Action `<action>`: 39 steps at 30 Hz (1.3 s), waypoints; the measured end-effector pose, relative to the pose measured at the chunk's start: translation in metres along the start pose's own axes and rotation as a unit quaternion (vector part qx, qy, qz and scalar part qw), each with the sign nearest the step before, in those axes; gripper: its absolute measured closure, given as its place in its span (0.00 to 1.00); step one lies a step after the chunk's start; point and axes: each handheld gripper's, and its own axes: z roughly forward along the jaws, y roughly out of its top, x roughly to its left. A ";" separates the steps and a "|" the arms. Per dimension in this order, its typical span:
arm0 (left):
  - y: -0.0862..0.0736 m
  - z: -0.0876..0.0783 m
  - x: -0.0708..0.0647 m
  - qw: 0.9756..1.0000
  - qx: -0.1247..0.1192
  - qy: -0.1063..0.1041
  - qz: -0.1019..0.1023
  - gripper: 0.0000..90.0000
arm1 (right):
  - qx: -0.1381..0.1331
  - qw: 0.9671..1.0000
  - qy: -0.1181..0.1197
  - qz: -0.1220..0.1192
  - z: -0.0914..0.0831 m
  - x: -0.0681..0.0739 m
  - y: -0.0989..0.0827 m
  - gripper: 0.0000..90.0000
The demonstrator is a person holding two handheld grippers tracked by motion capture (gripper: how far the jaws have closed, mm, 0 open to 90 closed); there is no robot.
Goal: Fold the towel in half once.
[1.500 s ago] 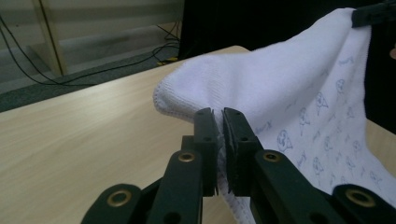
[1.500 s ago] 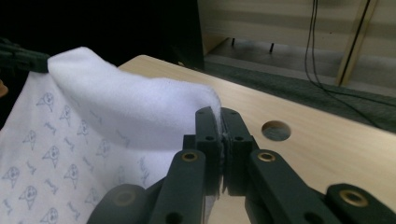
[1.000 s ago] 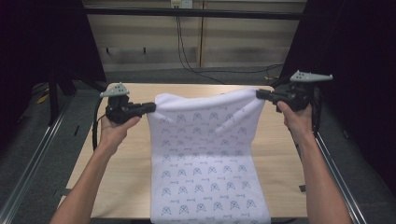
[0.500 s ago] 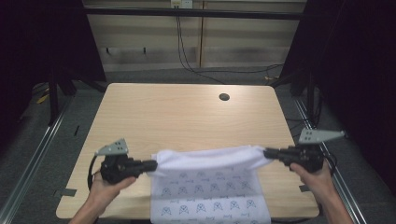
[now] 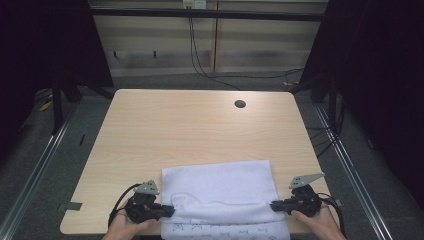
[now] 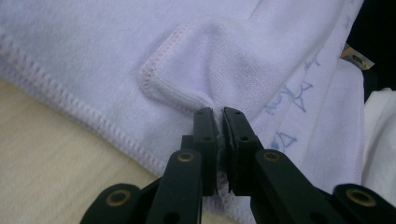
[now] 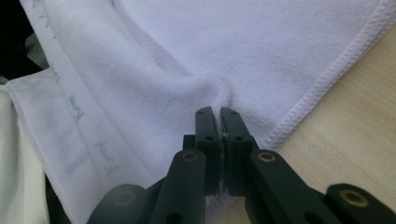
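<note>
Towel [image 5: 220,187] lies folded at the table's [image 5: 200,125] near edge, top layer doubled toward the person, printed underside hanging off the front. Left gripper [image 5: 167,212] pinches one top-layer corner, right gripper [image 5: 274,205] the other; jaws pressed together on cloth in both gripper views. Judged step: finishing a fold. Do it well by laying both corners down level, edges matched, then letting go together. Overhanging part is cut off at frame bottom; lower-layer alignment can't be told.
</note>
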 end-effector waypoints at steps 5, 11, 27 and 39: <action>0.010 0.003 0.015 1.000 -0.005 0.015 -0.003 0.95 | -0.004 1.000 -0.013 0.000 0.004 -0.003 0.007 0.97; 0.044 0.015 0.055 0.998 -0.018 0.058 -0.002 0.95 | -0.011 0.999 -0.040 0.007 0.013 -0.012 0.023 0.97; 0.106 0.041 0.144 0.991 -0.071 0.104 -0.046 0.95 | -0.051 0.988 -0.138 0.037 0.043 -0.090 0.098 0.97; 0.115 0.039 0.170 0.983 -0.102 0.129 -0.082 0.95 | -0.065 0.979 -0.179 0.072 0.069 -0.127 0.148 0.97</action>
